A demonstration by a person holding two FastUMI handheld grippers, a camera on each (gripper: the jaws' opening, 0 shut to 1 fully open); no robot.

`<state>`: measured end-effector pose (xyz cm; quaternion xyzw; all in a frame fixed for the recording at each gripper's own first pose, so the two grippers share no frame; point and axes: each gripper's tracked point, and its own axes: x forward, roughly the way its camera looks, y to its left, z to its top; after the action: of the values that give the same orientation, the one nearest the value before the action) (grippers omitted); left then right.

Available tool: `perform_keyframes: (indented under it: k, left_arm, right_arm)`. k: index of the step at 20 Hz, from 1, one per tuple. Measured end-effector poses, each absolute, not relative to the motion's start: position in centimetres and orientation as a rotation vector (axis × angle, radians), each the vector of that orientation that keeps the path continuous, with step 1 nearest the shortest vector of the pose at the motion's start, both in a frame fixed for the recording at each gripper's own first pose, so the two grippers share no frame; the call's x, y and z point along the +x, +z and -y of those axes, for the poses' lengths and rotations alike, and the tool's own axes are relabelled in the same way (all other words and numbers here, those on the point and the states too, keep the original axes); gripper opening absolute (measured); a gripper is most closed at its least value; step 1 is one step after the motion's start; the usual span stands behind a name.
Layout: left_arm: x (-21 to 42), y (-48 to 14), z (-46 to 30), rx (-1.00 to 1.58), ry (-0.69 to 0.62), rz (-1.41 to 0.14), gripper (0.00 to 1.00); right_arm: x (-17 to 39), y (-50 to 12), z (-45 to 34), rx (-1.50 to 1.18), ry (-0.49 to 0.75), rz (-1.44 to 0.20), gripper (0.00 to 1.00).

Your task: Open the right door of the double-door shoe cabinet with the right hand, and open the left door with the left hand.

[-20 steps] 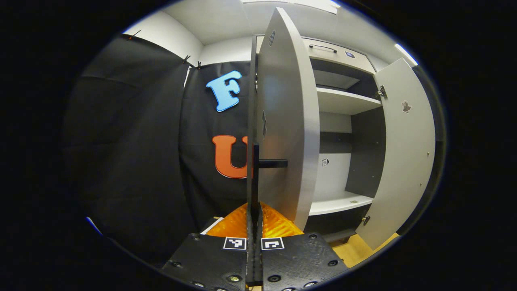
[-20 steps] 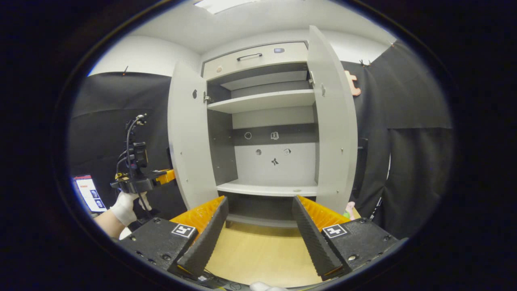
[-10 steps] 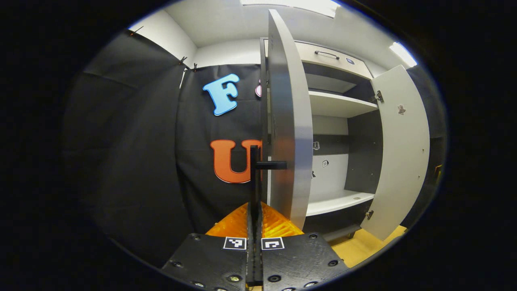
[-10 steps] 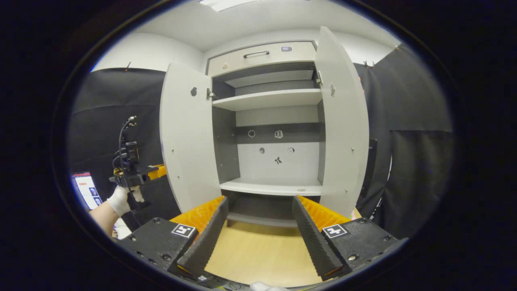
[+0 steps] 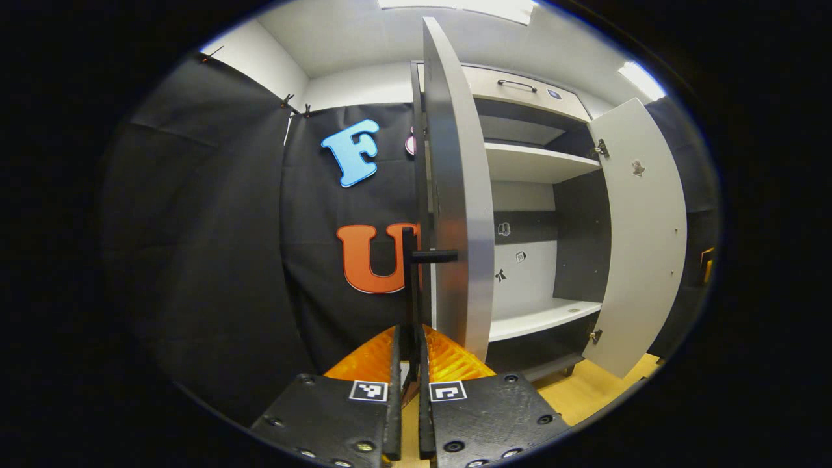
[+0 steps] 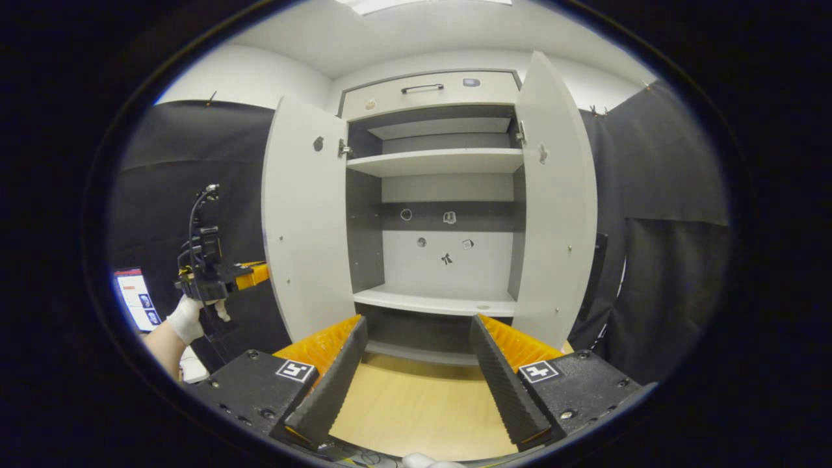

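Observation:
The grey shoe cabinet (image 6: 435,302) stands with both doors swung out. In the left gripper view the left door (image 5: 458,195) shows edge-on, and its black bar handle (image 5: 410,286) runs down between my left gripper's (image 5: 408,338) fingers. These are slightly parted, with a thin gap on each side of the bar. The right door (image 5: 640,227) hangs open further right. In the right gripper view my right gripper (image 6: 419,325) is open and holds nothing, facing the shelves from a distance, between the left door (image 6: 302,214) and the right door (image 6: 559,208). A gloved hand (image 6: 185,318) holds the left gripper (image 6: 214,276) beside the left door.
A drawer with a bar handle (image 6: 429,91) tops the cabinet. Inside are bare shelves (image 6: 432,161) with small stickers on the back panel. The floor (image 6: 416,403) before the cabinet is light wood. Black cloth walls stand on both sides, and a small screen (image 6: 133,299) sits low at the left.
My left gripper's fingers have parted a little off the left door's handle. The left door swung slightly wider beforehand. The right gripper stays open, its view drifting a bit.

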<state>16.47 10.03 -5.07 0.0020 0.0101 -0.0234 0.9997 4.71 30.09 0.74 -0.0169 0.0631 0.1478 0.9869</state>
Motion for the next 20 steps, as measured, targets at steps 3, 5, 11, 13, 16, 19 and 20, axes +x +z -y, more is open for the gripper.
perform_keyframes:
  k: [3, 5, 11, 13, 16, 19, 20]
  left_arm:
    - [15.1, -5.1, -11.8, 0.018, 0.010, -0.016, 0.52]
    - [13.7, -5.4, -12.3, -0.004, 0.034, -0.011, 0.91]
    - [10.7, -8.2, -12.4, -0.048, 0.104, -0.075, 0.96]
    - [9.8, -8.7, -12.1, -0.048, 0.128, -0.088, 0.96]
    - [8.4, -7.8, -10.1, -0.041, 0.130, -0.086, 0.96]
    - [7.4, -5.5, -7.2, -0.031, 0.111, -0.061, 1.00]
    - [7.2, -4.5, -6.1, -0.031, 0.102, -0.052, 0.96]
  right_arm:
    - [4.6, 0.6, -30.2, -0.037, 0.297, -0.121, 0.99]
    - [4.8, 0.4, -30.0, -0.032, 0.298, -0.127, 0.99]
    - [5.1, -0.2, -29.1, -0.028, 0.307, -0.140, 0.99]
    - [5.3, 0.0, -28.4, -0.022, 0.305, -0.136, 0.99]
    - [5.3, 0.5, -26.9, -0.012, 0.301, -0.125, 0.99]
    - [5.7, 1.7, -25.5, -0.003, 0.285, -0.099, 0.99]
    - [5.9, 2.2, -24.6, -0.001, 0.273, -0.091, 0.99]
